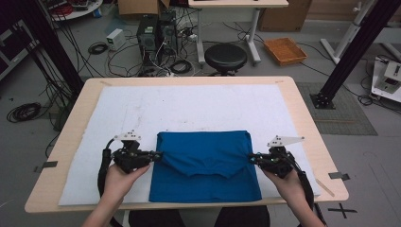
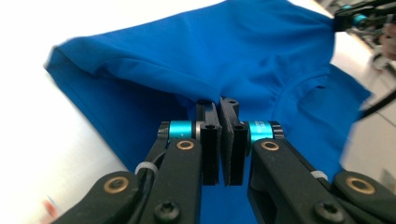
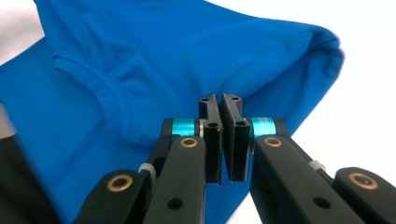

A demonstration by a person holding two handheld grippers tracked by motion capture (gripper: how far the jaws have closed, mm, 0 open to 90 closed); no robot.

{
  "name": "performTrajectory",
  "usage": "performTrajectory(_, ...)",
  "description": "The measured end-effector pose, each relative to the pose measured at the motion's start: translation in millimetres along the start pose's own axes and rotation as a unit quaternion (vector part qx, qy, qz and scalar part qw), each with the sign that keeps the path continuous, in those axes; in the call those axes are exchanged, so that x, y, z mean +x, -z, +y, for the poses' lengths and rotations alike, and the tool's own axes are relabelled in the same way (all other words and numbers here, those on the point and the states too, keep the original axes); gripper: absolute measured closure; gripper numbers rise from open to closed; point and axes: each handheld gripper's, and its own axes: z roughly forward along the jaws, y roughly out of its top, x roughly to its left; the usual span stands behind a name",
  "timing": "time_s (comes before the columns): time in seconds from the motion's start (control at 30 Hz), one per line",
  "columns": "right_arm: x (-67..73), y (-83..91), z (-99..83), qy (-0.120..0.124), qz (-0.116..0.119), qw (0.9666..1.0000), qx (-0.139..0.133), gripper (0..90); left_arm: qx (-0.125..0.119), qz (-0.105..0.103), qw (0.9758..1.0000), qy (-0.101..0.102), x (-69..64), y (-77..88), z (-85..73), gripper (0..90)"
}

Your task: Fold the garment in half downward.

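A blue shirt [image 1: 205, 165] lies folded on the white mat [image 1: 142, 109], its collar facing up near the front. My left gripper [image 1: 158, 154] pinches the shirt's left edge and is shut on the cloth, which is pulled up into a peak there. My right gripper [image 1: 252, 158] is shut on the right edge in the same way. In the left gripper view the jaws [image 2: 218, 103] stand closed with blue fabric [image 2: 233, 51] pinched at their tips. In the right gripper view the jaws [image 3: 219, 100] are likewise pressed together on the shirt [image 3: 187, 46].
The mat covers most of the wooden table [image 1: 302, 118]. Behind the table on the floor stand a black stool [image 1: 225, 56], computer towers [image 1: 156, 30] with several cables and an orange tray [image 1: 284, 50]. Black frame posts [image 1: 350, 52] rise at both sides.
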Motion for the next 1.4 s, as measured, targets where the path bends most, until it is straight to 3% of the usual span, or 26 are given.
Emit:
performTrajectory(0.17, 17.2, 13.9, -12.6, 0.007, 0.016, 0.9998, 0.005, 87.6, 0.009, -0.024, 0.9996, 0.007, -13.7, 14.8, -17.6, 87.2)
performTrajectory(0.33, 29.5, 24.0, -26.4, 0.015, 0.021, 0.9996, 0.01, 87.6, 0.025, -0.029, 0.9992, 0.008, -22.9, 19.7, -35.1, 87.1)
performTrajectory(0.7, 42.7, 26.4, -51.9, 0.028, 0.002, 0.9991, 0.031, 86.9, 0.066, 0.005, 0.9977, -0.017, -30.5, 9.1, -55.1, 85.6)
performTrajectory(0.77, 41.0, 24.7, -53.5, 0.029, -0.001, 0.999, 0.033, 85.0, 0.074, 0.016, 0.9969, -0.022, -30.4, 7.8, -56.6, 82.5)
performTrajectory(0.87, 37.4, 23.8, -53.2, 0.026, -0.011, 0.9992, 0.029, 73.9, 0.078, 0.032, 0.9962, -0.022, -30.1, 7.8, -57.3, 73.2)
performTrajectory(1.0, 30.1, 26.3, -45.6, 0.021, -0.038, 0.999, 0.013, 61.7, 0.062, 0.054, 0.9964, -0.023, -27.7, 11.2, -49.1, 62.4)
performTrajectory(1.17, 5.8, 23.5, -26.1, -0.002, -0.075, 0.9968, -0.025, 55.7, 0.025, 0.095, 0.9949, -0.024, -11.6, 8.2, -24.0, 57.7)
performTrajectory(1.4, -30.4, -1.2, 2.6, -0.037, -0.098, 0.9931, -0.052, 53.8, -0.019, 0.15, 0.9882, -0.025, 25.3, -17.8, 14.7, 54.5)
